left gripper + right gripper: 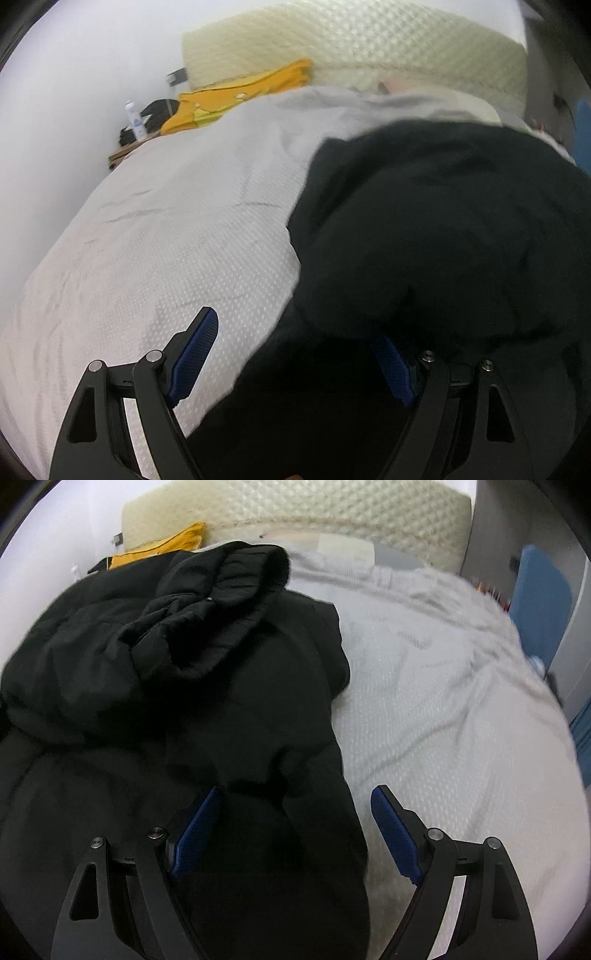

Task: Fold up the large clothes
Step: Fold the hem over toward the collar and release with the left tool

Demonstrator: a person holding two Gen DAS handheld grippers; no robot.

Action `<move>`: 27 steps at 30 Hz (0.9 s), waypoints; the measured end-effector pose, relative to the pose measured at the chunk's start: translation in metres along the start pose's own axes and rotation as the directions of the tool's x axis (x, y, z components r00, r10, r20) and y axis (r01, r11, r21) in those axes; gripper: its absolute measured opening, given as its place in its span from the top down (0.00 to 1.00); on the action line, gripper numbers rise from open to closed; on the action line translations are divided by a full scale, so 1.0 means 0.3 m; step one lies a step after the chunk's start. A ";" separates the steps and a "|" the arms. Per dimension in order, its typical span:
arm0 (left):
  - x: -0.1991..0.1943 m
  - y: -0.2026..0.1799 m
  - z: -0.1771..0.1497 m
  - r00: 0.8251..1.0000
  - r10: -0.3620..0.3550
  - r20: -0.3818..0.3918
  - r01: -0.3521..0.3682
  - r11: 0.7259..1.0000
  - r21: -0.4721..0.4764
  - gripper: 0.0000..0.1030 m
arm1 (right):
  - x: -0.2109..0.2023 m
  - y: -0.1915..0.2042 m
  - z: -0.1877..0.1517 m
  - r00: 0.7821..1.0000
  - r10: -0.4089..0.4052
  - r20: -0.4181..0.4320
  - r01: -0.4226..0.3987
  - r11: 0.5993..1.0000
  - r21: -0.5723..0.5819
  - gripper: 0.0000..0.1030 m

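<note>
Your black jacket (177, 701) fills the middle of the bed (461, 738); bare cover lies open to its left and right. Far off, a yellow cushion (236, 99) and headboard (369, 48) block passage.

Black jacket (184, 686); white dotted-weave bedcover (166, 258); cream quilted headboard (332, 513); yellow cloth (240, 99); blue gripper pads (195, 834).

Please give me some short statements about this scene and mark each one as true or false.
1. The black coat lies on the bed. True.
2. The right gripper is shut on the coat. False: its jaws stand open around the coat's edge.
3. A yellow garment lies near the headboard. True.
4. The left gripper is shut. False: it is open.
5. The bedcover is red. False: it is white.
</note>
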State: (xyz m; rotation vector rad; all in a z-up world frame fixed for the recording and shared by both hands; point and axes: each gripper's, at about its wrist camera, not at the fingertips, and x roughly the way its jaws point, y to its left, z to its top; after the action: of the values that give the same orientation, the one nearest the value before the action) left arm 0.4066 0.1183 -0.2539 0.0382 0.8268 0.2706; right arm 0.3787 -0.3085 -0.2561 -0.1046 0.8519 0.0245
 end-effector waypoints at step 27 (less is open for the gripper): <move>-0.059 0.067 0.060 0.999 0.031 0.044 -0.029 0.998 -0.062 0.19 | -0.087 -0.101 0.030 0.991 -0.015 0.136 -0.014 0.977 0.213 0.18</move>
State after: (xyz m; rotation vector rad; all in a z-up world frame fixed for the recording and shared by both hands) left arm 0.4039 0.1344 -0.2261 -0.0010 0.7731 0.3222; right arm 0.3701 -0.3373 -0.2281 0.0979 0.7128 -0.0598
